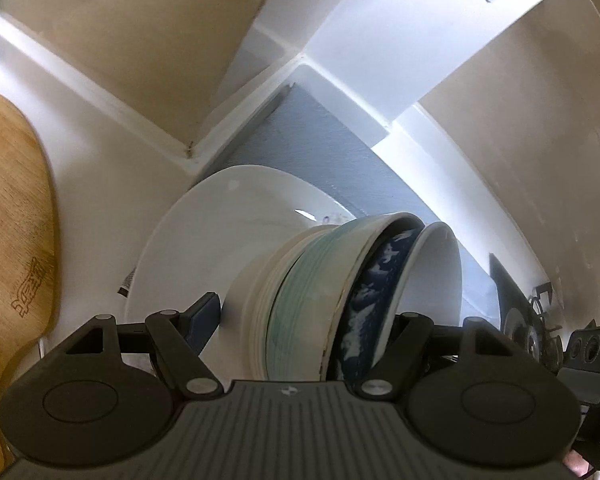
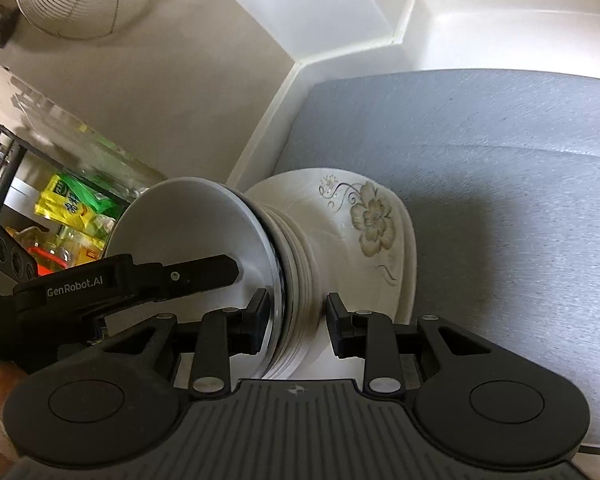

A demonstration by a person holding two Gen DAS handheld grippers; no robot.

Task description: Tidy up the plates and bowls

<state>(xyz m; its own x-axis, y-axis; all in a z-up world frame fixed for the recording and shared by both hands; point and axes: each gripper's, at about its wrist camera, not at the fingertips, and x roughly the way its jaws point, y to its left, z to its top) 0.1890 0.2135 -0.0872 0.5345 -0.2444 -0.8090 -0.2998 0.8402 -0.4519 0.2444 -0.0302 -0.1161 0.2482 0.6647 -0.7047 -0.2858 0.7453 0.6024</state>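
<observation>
On the gray mat [image 2: 480, 168], the stack of bowls [image 1: 324, 300] is sitting on a flowered plate [image 2: 364, 220]. Both the left gripper [image 1: 300, 320] and right gripper [image 2: 296, 320] are spread wide around it, not squeezing.

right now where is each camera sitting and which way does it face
Left wrist: rides the left claw, looking along its fingers at the stack of bowls on a white plate; wooden board beside.
Right wrist: rides the right claw, facing the same stack of bowls from the other side; the left claw reaches into the top bowl.
Shared: bowls, grey mat.
</observation>
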